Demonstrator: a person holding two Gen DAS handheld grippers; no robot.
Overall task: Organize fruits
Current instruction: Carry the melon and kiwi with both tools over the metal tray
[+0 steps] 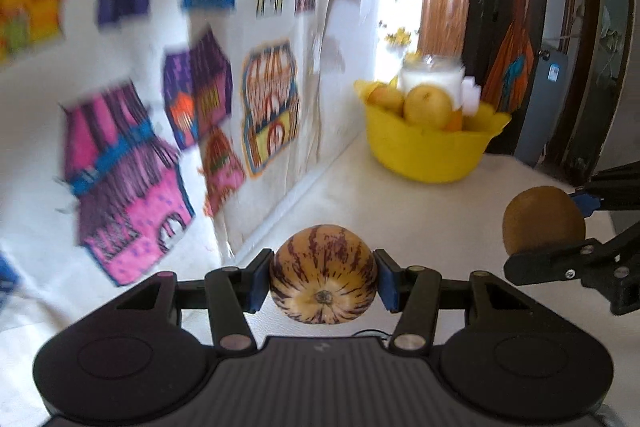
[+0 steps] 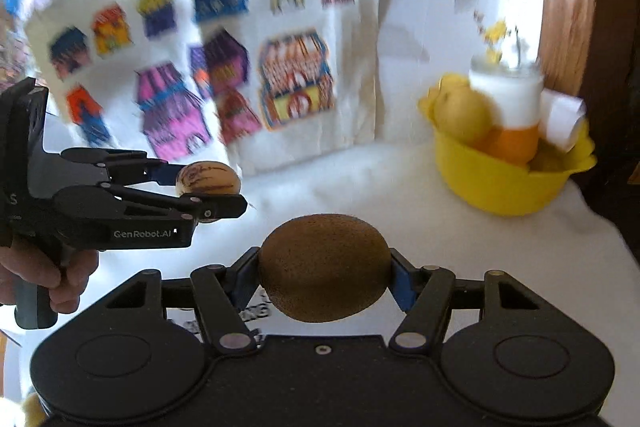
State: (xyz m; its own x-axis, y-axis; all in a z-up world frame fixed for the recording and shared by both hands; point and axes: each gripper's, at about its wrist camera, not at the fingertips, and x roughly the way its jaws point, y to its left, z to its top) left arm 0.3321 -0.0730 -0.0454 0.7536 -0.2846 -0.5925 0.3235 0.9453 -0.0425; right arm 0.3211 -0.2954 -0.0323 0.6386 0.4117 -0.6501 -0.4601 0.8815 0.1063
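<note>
1. On the far left, a white backdrop (image 1: pixel 168 7) printed with bright little houses stands up behind the desk (image 1: pixel 360 195), off to the left of the left tool (image 1: pixel 323 277).
2. The left tool is clamped on a striped melon (image 1: pixel 323 273), cream with purple streaks, stem end facing back toward the handle; the blue pads (image 1: pixel 256 283) press its two sides. From the right wrist view the same tool (image 2: pixel 208 189) shows side-on, with the melon (image 2: pixel 208 179) at its tip and a hand (image 2: pixel 52 279) around the handle.
3. Just to the right of that, the right tool (image 2: pixel 324 281) has a brown kiwi (image 2: pixel 324 267) pinched between its fingers, held above the white desk (image 2: pixel 440 247). The left wrist view catches this kiwi (image 1: pixel 543 219) beside the melon, the two fruits apart.
4. Ahead and to the right of both tools sits a yellow bowl (image 1: pixel 424 155) on the desk near its far corner. In it lie yellow pears (image 1: pixel 428 107) and an orange (image 2: pixel 512 143).
5. A white jar (image 2: pixel 506 95) stands at the bowl, but the blur hides whether it is inside or behind.
</note>
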